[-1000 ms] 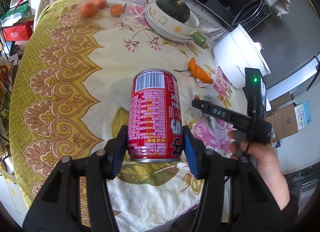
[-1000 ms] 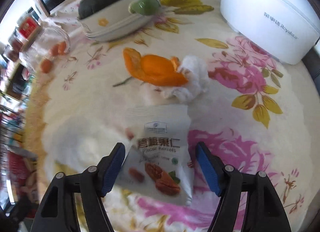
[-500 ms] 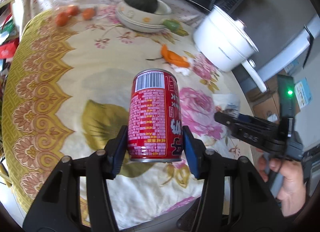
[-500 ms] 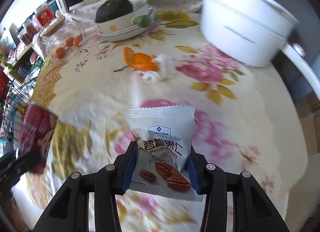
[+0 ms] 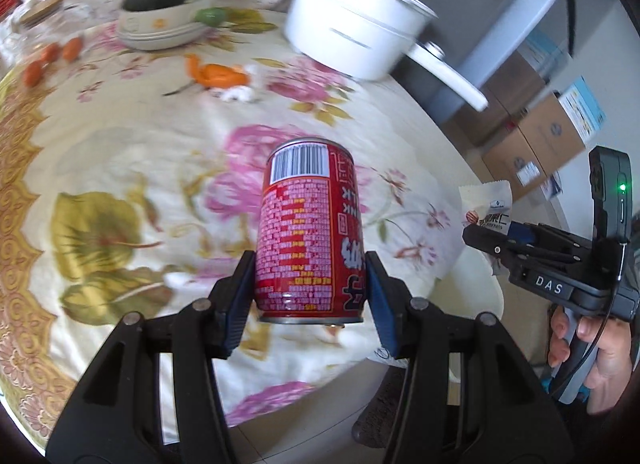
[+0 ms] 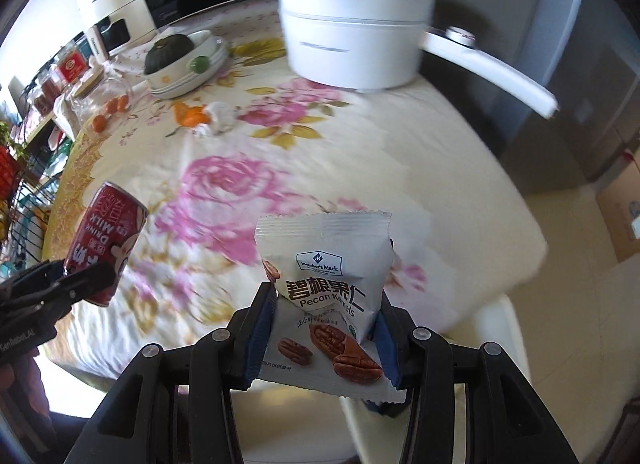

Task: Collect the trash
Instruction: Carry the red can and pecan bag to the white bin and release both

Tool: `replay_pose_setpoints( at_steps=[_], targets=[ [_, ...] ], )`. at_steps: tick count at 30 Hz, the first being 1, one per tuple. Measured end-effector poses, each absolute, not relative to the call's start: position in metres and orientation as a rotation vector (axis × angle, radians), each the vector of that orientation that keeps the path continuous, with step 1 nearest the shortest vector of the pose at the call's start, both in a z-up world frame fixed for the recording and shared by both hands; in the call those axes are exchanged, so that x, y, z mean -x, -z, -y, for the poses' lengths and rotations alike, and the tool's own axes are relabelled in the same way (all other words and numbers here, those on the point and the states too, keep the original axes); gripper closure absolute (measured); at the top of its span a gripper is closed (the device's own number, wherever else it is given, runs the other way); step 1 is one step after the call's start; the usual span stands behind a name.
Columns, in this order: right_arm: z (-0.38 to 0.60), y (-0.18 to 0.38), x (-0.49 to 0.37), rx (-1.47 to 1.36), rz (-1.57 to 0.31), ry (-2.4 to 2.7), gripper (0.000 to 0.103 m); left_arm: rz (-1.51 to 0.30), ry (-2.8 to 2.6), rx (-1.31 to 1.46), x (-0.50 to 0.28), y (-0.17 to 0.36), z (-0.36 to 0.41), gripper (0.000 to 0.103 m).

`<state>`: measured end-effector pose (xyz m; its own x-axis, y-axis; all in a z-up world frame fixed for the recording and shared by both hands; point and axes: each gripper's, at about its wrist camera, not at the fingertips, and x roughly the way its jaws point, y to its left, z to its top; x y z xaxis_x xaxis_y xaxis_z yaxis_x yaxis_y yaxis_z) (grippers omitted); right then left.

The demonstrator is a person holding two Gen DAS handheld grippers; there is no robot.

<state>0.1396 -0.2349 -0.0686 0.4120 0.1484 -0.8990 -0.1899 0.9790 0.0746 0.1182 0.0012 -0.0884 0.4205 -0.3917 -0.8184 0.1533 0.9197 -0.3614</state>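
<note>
My left gripper (image 5: 308,296) is shut on a red milk drink can (image 5: 310,224) and holds it upright above the near edge of the floral tablecloth (image 5: 132,152). The can also shows in the right wrist view (image 6: 104,240). My right gripper (image 6: 326,328) is shut on a white pecan kernels snack packet (image 6: 328,276), held above the table's near right corner; the packet also shows in the left wrist view (image 5: 486,206). An orange peel (image 6: 190,116) and a crumpled white tissue (image 6: 220,120) lie together on the cloth further back.
A white pot with a long handle (image 6: 352,28) stands at the back right. A bowl with a dark green squash (image 6: 180,60) and a glass jar with small oranges (image 6: 104,104) stand at the back left. Cardboard boxes (image 5: 548,132) sit on the floor to the right.
Both grippers have pulled back from the table toward its near right corner, carrying the can and the packet. One second ago the right gripper was open around the packet; now it grips it.
</note>
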Motion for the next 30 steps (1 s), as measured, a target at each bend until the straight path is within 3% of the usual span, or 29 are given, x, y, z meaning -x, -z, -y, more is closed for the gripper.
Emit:
replay_pose_setpoints(
  at_steps=[19,30],
  targets=[
    [0.419,0.114,-0.068,-0.226,-1.223,0.012,0.055,-1.151,0.624,0.005,-0.101,0.115,0.162,0.049],
    [0.461,0.126,-0.047,-0.259,-1.247,0.061,0.054,-1.189,0.691,-0.086,-0.094,0.137,0.227,0.049]
  ],
)
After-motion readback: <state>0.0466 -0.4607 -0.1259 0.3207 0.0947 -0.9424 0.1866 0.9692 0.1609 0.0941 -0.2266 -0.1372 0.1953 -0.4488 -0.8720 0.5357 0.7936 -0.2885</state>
